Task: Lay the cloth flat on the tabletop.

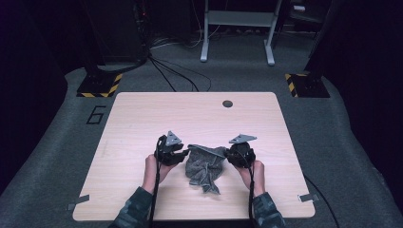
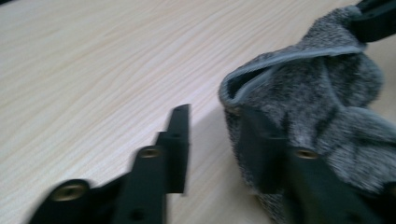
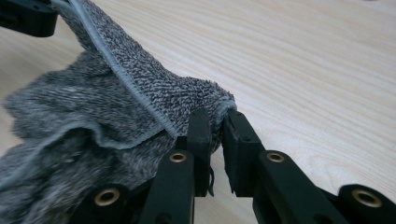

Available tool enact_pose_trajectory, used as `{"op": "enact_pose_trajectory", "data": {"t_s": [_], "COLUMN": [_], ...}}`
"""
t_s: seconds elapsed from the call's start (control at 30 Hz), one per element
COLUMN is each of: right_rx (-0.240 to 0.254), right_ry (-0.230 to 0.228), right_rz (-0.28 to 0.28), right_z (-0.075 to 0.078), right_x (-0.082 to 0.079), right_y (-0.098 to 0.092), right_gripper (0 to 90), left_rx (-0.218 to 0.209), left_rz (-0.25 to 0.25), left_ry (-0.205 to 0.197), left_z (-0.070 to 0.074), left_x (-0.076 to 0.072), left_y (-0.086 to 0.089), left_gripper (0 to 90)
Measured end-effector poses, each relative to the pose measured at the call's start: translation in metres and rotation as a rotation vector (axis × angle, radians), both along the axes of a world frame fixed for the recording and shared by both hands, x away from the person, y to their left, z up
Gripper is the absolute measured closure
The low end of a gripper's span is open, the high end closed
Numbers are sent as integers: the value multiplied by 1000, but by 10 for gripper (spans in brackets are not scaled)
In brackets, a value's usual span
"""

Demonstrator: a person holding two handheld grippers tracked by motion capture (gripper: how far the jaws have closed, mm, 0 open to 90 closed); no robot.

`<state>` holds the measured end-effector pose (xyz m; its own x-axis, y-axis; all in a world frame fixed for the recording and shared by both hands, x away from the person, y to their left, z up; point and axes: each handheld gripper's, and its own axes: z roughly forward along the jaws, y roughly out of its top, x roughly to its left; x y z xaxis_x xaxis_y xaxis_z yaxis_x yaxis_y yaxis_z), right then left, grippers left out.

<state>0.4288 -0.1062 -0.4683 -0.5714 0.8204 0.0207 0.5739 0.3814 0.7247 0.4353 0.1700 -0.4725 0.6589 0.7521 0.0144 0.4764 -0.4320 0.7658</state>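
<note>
A grey towel point(image 1: 205, 166) lies crumpled on the near middle of the wooden bench point(image 1: 142, 118), one hemmed edge lifted between the two hands; its fabric is speckled terry with a paler border. The right tool point(image 3: 215, 128) pinches a corner of that edge, jaws nearly together. The left tool point(image 2: 219, 135) has its jaws spread; one is bare over the wood, the other lies partly hidden against the towel's fold, blurred. No containers are on the bench.

dim room around a brightly lit table point(image 1: 142, 114) — left gripper view motion-blurred, right sharper
</note>
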Motion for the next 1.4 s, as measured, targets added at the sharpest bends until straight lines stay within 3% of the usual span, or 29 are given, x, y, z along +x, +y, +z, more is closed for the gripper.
{"op": "enact_pose_trajectory", "data": {"t_s": [0.13, 0.37, 0.5, 0.63, 0.9, 1.0, 1.07, 1.13, 1.17, 1.2, 1.27, 1.4], "right_rx": [-7, 4, 16, 1, 0, -8, -12, -17, -25, -37, -51, -62], "right_ry": [21, 31, 21, 32, 53, 74, 78, 75, 82, 91, 99, 100], "right_rz": [-11, -61, -48, -16, -8, 2, 22, 30, 29, 47, 51, 53], "right_z": [-6, -4, -1, -3, -14, -22, -27, -30, -32, -38, -41, -43], "right_x": [9, 8, 3, -7, -10, -7, -6, -7, -6, -6, -6, -5], "right_y": [-1, -11, -14, -10, -4, 3, 7, 9, 11, 14, 15, 15], "right_gripper": [733, 469, 399, 337, 278, 263, 260, 258, 254, 261, 263, 261], "left_rx": [-10, -43, -56, -44, -29, 12, 38, 36, 29, 28, 23, 20], "left_rz": [37, 45, 16, -44, -116, -125, -108, -105, -109, -108, -115, -122], "left_ry": [37, 22, 13, 19, 50, 59, 62, 62, 71, 73, 75, 83], "left_z": [-3, 6, 8, 9, 6, 2, -1, -3, -5, -7, -9, -10], "left_x": [0, -13, -22, -34, -36, -34, -32, -31, -29, -28, -27, -26], "left_y": [0, 3, -3, -23, -49, -58, -59, -58, -56, -54, -51, -50], "left_gripper": [396, 288, 263, 255, 262, 325, 434, 540, 540, 655, 744, 804]}}
